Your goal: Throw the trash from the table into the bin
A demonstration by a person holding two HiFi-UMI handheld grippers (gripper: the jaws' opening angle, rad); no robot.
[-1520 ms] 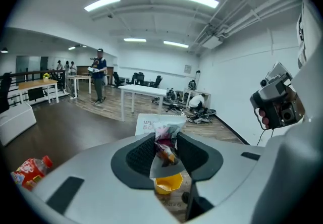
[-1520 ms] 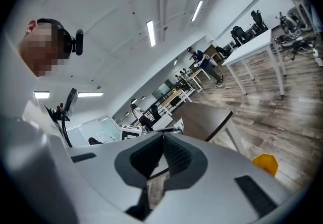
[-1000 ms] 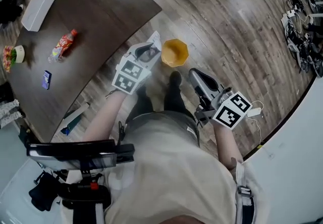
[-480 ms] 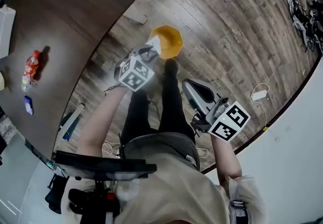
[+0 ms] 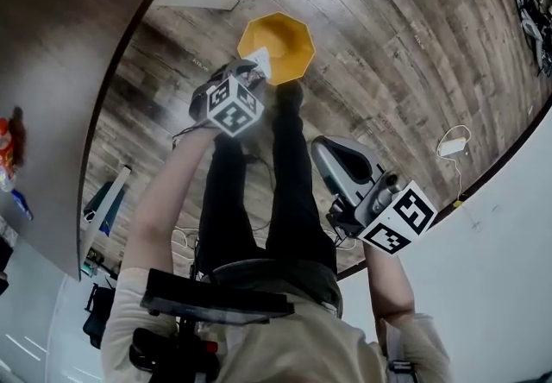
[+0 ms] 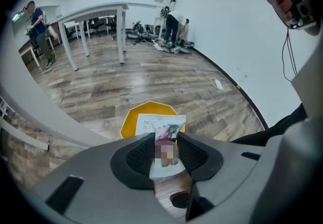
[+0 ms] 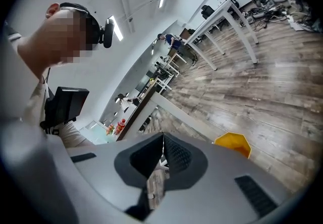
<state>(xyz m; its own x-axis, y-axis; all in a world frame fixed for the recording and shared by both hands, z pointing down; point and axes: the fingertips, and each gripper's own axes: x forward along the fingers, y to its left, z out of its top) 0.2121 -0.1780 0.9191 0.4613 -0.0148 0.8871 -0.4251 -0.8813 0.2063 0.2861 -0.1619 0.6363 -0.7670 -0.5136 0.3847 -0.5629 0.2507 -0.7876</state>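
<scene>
The wood-plank floor (image 5: 388,45) fills most of the head view. The dark table (image 5: 60,71) occupies the left side of that view, well apart from the bin (image 5: 289,45). The bin is yellow and many-sided. It stands open on the floor directly ahead of your legs (image 5: 289,191), with one shoe tip just beside its near rim. Your left tool (image 6: 165,140) points steeply down toward the bin and is clamped on a wrapper (image 6: 160,126). Both pads press on the wrapper's lower part. Its white printed upper end projects past the jaws and shows against the bin's opening in the left gripper view. In the head view that end overlaps the bin's near rim. Whether the wrapper touches the bin cannot be determined. The wrapper is therefore off the table, in your left tool, at the bin. Your right tool (image 7: 162,155) is held at your right side, away from the bin, with its jaws fully together and nothing between them. A red bottle (image 5: 7,144) rests on the table at the head view's left edge. A white charger (image 5: 453,147) with its cable lies on the floor near the wall.
</scene>
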